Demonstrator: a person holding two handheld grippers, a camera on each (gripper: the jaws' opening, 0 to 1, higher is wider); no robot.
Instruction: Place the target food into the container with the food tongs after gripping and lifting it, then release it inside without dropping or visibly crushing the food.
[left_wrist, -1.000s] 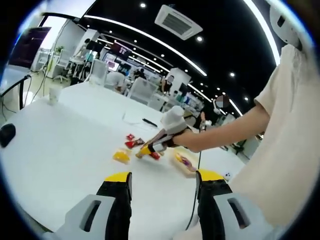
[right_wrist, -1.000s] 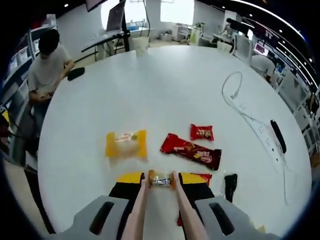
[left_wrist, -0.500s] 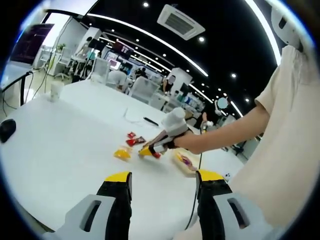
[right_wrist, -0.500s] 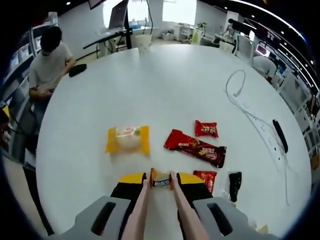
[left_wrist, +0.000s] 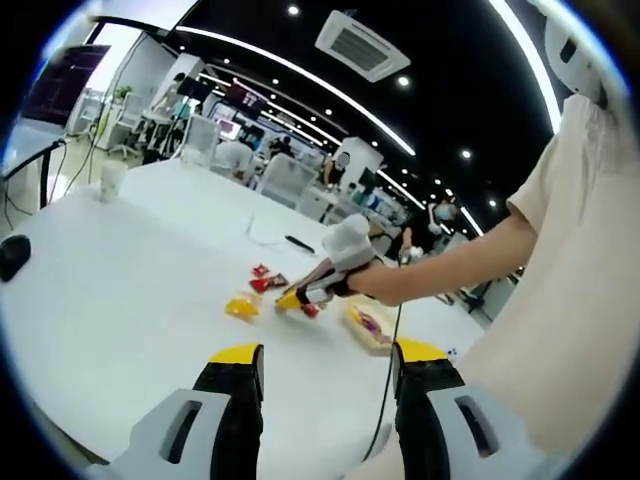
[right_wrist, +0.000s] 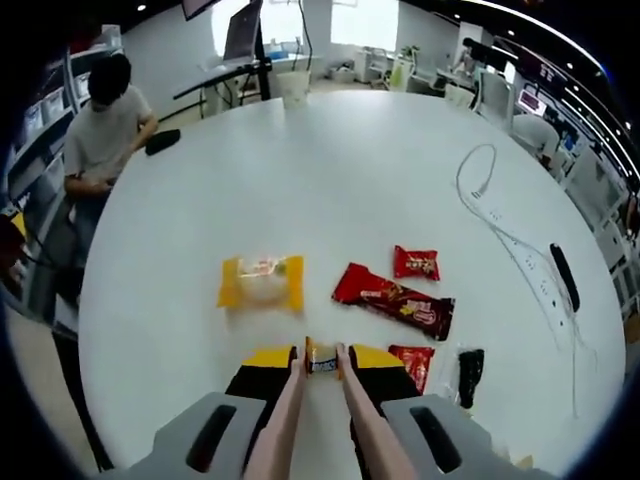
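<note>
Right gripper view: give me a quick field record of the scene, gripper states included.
surface: white round table
right gripper: shut on food tongs
tongs: tips pinch a small wrapped candy
left gripper: open, holding nothing, above the table
loose snacks: yellow packet, long red bar, small red packet
container: tray beyond the right gripper, seen in the left gripper view
other: white cable, seated person at the table edge
</note>
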